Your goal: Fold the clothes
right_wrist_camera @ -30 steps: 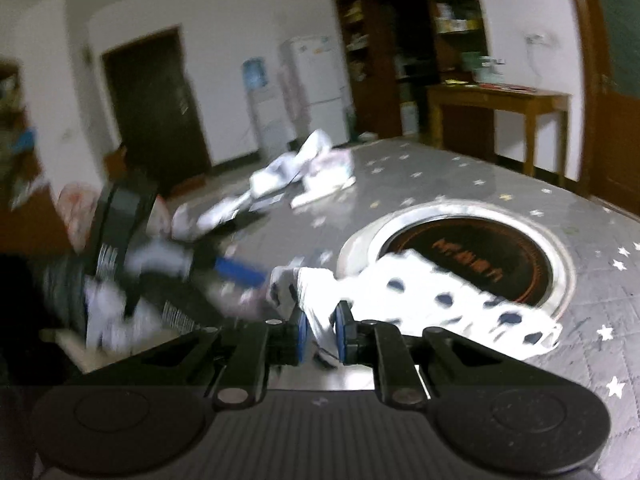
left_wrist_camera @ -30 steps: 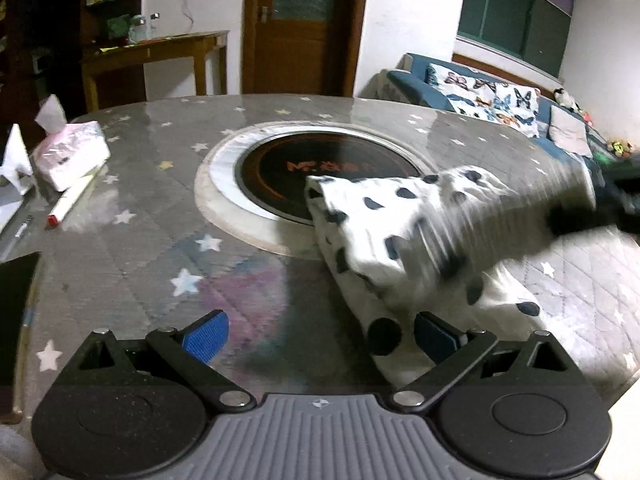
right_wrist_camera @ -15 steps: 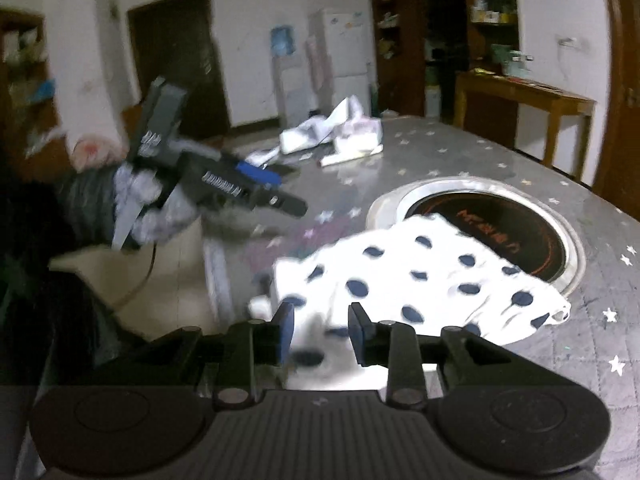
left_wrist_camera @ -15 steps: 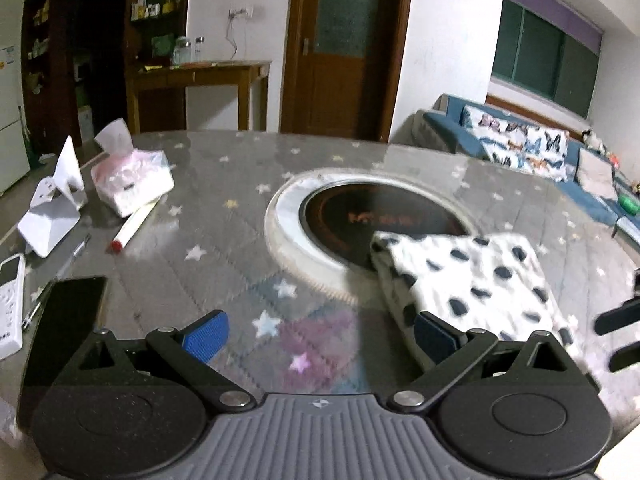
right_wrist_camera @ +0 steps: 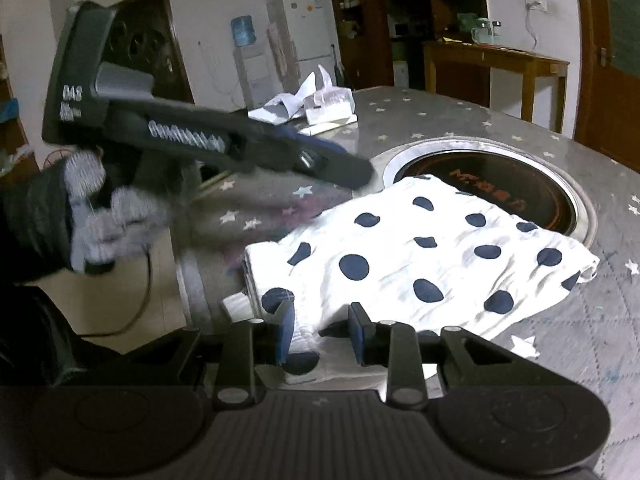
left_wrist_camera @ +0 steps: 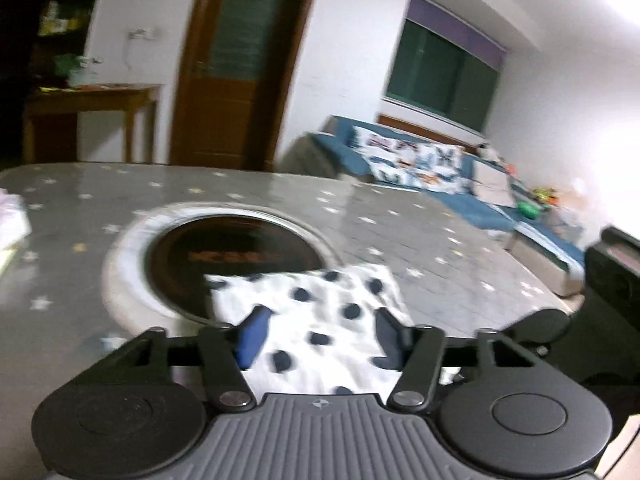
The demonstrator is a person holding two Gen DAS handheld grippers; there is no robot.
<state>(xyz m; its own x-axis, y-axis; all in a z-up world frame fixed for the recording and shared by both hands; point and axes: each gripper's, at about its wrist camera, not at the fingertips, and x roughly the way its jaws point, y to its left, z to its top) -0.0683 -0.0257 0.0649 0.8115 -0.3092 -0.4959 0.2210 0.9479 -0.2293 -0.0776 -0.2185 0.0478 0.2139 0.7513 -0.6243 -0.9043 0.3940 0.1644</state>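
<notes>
A folded white garment with dark polka dots [right_wrist_camera: 420, 252] lies on the grey star-patterned table, partly over the round cooktop inset [right_wrist_camera: 516, 184]. In the left wrist view the garment [left_wrist_camera: 316, 320] lies just beyond my open left gripper [left_wrist_camera: 320, 332], which hovers over its near edge. My right gripper [right_wrist_camera: 320, 330] is open, its blue pads either side of the garment's near folded edge. The left gripper also shows in the right wrist view [right_wrist_camera: 344, 168], held by a gloved hand [right_wrist_camera: 100, 216] above the table left of the garment.
A tissue pack and white papers [right_wrist_camera: 312, 104] lie at the table's far side. A wooden side table [right_wrist_camera: 496, 60] and a fridge [right_wrist_camera: 304, 28] stand behind. A blue sofa [left_wrist_camera: 420, 160] stands beyond the table. The table edge [right_wrist_camera: 196, 280] runs just left of the garment.
The right gripper let go of the garment and opened; the garment now lies folded flat. The left gripper has swung right, over the garment's near edge, with narrower jaws.
</notes>
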